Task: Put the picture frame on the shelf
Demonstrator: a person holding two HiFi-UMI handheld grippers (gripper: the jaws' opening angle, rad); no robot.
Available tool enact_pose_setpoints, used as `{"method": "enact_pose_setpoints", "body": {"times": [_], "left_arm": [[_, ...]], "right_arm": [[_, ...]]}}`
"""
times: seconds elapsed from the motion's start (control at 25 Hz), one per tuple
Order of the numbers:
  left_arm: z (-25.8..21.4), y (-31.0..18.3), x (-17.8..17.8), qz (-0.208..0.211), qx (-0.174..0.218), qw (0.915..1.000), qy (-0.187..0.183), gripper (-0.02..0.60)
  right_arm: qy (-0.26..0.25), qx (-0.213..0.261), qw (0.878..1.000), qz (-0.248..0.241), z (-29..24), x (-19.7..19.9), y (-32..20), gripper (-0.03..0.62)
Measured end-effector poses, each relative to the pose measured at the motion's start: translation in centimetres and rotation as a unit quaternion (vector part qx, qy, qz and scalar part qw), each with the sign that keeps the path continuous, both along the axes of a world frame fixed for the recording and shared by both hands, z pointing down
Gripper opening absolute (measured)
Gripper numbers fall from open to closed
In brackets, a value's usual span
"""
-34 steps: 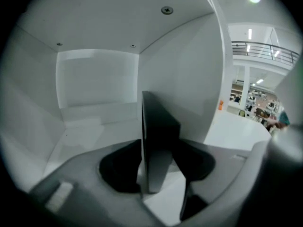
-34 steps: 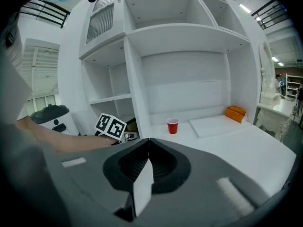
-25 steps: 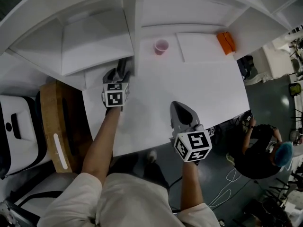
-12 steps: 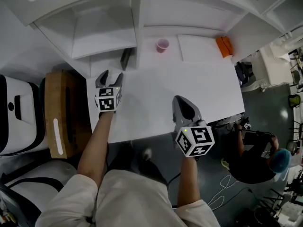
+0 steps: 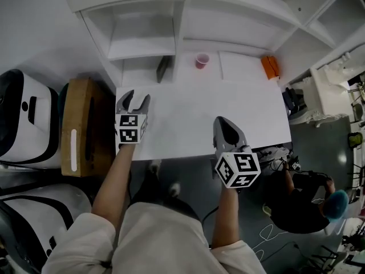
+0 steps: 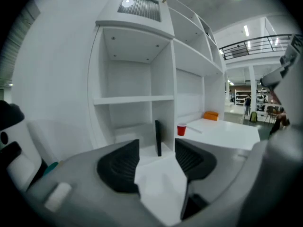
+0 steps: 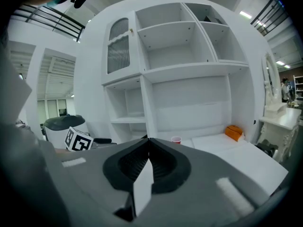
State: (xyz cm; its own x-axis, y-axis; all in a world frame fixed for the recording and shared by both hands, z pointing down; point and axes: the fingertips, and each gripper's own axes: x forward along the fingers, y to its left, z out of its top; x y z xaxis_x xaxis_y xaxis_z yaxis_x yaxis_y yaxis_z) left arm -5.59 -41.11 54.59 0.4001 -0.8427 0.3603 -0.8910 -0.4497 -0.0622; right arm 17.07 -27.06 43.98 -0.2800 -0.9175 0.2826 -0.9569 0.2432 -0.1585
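1. The picture frame [image 5: 163, 69] [image 6: 158, 137] is dark and thin. It stands upright on edge, seen edge-on.
2. It stands in the lowest left compartment of the white shelf [image 5: 142, 53] [image 6: 132, 100], just beside the divider [image 6: 163, 79].

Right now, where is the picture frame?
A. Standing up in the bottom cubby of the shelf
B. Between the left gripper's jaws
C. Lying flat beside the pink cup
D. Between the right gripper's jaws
A: the picture frame stands on its edge in the lowest compartment of the shelf, well apart from the left gripper, whose jaws are closing with nothing between them.
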Motion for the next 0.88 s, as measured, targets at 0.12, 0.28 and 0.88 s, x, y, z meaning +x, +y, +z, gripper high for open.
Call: {"method": "enact_pose_setpoints", "body": {"times": [0.12, 0.28, 0.88], "left_arm": [[-2.2, 2.3, -0.9, -0.011, 0.024, 0.9996, -0.004, 0.147], [-4.7, 5.8, -1.4, -0.017, 0.046, 0.9988, 0.006, 0.127], [-10.7, 16.8, -2.9, -0.020, 0.082, 0.9963, 0.019, 0.002]], "right_arm": [[0.007, 0.008, 1.000, -0.018, -1.0, -0.9, 1.4, 0.008], [0.005, 0.021, 0.999, -0.034, -2.2, -1.6, 3.5, 0.008], [0.015, 0.060, 0.996, -0.068, -6.2, -3.6, 10.7, 0.006]]}}
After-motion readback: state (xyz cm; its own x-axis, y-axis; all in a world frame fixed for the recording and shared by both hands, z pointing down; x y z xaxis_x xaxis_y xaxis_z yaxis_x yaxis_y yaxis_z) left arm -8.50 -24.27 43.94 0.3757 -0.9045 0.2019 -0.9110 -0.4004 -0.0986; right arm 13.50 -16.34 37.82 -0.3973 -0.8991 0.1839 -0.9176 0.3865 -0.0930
